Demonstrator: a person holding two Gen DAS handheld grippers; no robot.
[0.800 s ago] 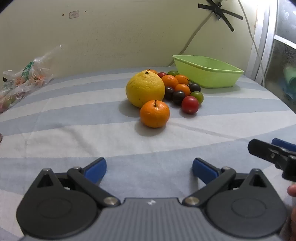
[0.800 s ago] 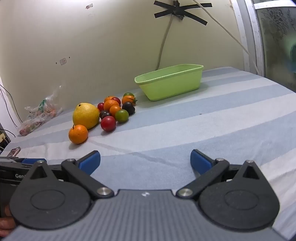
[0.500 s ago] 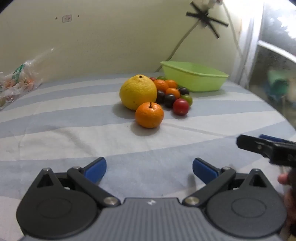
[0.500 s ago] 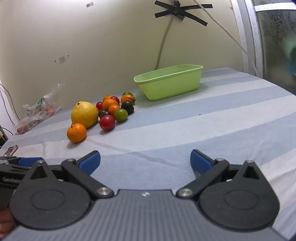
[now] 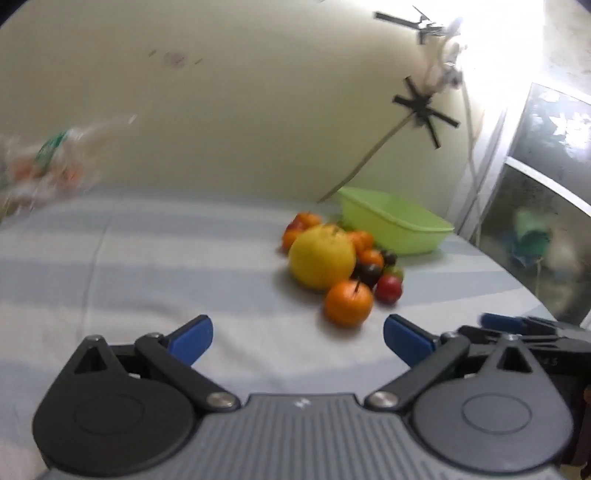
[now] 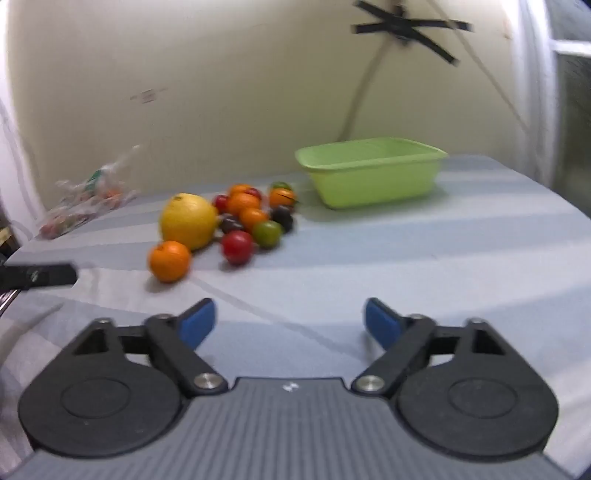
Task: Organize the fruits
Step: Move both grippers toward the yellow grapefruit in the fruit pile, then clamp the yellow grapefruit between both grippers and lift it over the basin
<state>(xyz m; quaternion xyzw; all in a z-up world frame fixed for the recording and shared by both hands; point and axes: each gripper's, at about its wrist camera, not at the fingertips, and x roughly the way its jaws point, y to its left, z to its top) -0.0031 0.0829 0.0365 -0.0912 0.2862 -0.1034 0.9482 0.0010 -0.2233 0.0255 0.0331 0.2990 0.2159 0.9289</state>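
A pile of fruit lies on the striped cloth: a big yellow citrus point(image 5: 320, 256) point(image 6: 188, 220), an orange mandarin point(image 5: 348, 302) point(image 6: 170, 260) in front of it, a red tomato point(image 5: 388, 289) point(image 6: 237, 246), a green one point(image 6: 266, 232), and several small orange and dark ones behind. An empty green tub point(image 5: 393, 219) point(image 6: 373, 170) stands behind the pile. My left gripper point(image 5: 297, 338) is open and empty, short of the mandarin. My right gripper point(image 6: 290, 325) is open and empty, well short of the fruit.
A clear plastic bag with produce point(image 5: 40, 166) point(image 6: 88, 195) lies at the far left by the wall. A taped cable point(image 6: 402, 26) runs down the wall behind the tub. A window frame point(image 5: 532, 206) is at the right. The other gripper's tip point(image 6: 40, 275) shows at the left edge.
Both grippers have moved forward and swung; the fruit pile now sits to the right in the left view and nearer in the right view. Both stay open and empty.
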